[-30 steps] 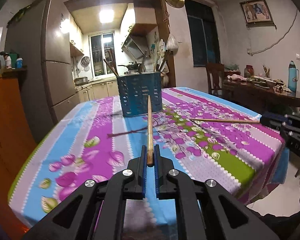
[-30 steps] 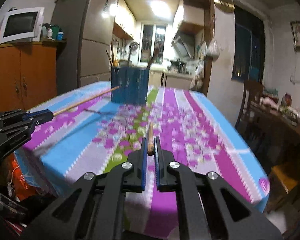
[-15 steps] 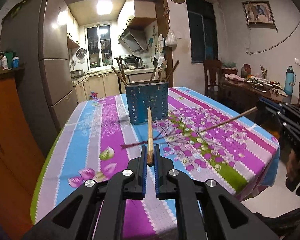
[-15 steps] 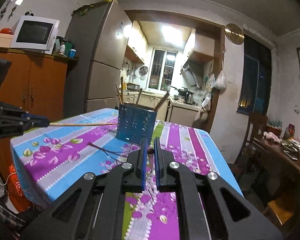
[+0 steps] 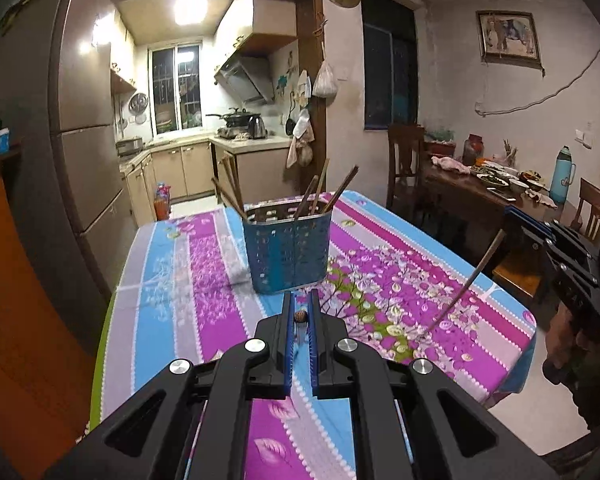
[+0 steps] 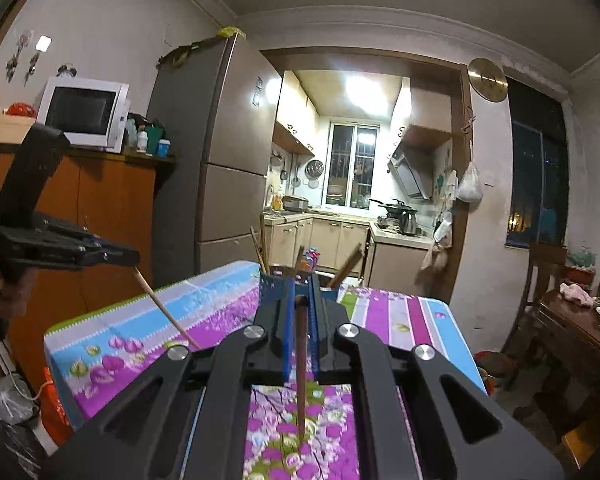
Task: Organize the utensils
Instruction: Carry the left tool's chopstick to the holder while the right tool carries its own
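A blue perforated utensil holder (image 5: 287, 248) stands on the flowered tablecloth (image 5: 204, 280) with several chopsticks in it; it also shows in the right wrist view (image 6: 272, 286). My left gripper (image 5: 300, 307) is shut on a wooden chopstick (image 5: 300, 316), seen end-on and tipped down. That chopstick (image 6: 160, 306) slants down to the cloth in the right wrist view. My right gripper (image 6: 301, 292) is shut on a second chopstick (image 6: 301, 360) that points down at the table. The same chopstick (image 5: 470, 278) slants toward the cloth in the left wrist view.
A fridge (image 5: 84, 128) and an orange cabinet (image 6: 80, 208) with a microwave (image 6: 84, 112) stand left of the table. A dark dining table (image 5: 484, 188) with dishes and chairs (image 5: 404, 160) stands to the right. The kitchen (image 5: 204, 136) lies behind.
Both grippers have risen and tilted, so both chopsticks swung from lying level to pointing steeply down at the cloth. The holder now sits lower and closer in the left view.
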Demonstrator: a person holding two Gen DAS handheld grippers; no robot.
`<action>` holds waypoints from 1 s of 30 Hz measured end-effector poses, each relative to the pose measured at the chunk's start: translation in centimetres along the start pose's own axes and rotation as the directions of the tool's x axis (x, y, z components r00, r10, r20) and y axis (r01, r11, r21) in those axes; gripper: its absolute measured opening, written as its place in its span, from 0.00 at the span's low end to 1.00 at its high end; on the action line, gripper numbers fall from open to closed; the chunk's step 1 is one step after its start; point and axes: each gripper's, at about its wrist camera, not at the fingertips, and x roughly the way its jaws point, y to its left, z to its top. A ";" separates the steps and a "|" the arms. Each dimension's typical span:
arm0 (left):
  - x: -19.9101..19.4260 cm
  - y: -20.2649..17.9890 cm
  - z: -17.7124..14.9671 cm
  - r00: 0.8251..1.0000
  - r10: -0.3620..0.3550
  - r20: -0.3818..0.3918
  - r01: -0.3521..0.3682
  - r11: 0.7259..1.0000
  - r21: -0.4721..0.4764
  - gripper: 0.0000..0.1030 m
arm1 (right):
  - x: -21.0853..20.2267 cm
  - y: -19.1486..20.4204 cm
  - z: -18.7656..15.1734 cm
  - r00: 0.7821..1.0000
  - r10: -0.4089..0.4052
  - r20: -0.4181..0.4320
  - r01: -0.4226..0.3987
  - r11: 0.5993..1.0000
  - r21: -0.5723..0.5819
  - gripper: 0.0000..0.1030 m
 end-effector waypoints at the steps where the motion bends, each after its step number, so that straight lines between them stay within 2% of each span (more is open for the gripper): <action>1: 0.1 -0.1 0.2 1.000 0.000 0.006 -0.001 1.000 0.008 0.07 | 0.3 -0.1 0.3 1.000 0.008 -0.002 -0.008 1.000 0.004 0.05; 12: 0.6 -0.8 2.1 0.999 -0.002 0.053 0.001 1.000 0.014 0.07 | 4.0 -1.9 2.4 0.993 0.101 -0.060 -0.092 0.986 0.137 0.05; 19: 2.2 -1.8 2.1 0.996 0.077 0.050 -0.079 0.996 0.034 0.07 | 5.7 -1.2 2.5 0.988 0.118 -0.098 -0.103 0.984 0.145 0.05; 22: 3.2 -2.2 2.3 0.990 0.134 0.051 -0.137 0.989 0.063 0.07 | 6.6 -0.8 2.7 0.986 0.122 -0.117 -0.105 0.984 0.141 0.05; 30: 5.2 -2.8 3.0 0.983 0.181 0.040 -0.185 0.978 0.096 0.07 | 9.3 -1.4 5.3 0.984 0.121 -0.128 -0.104 0.986 0.131 0.05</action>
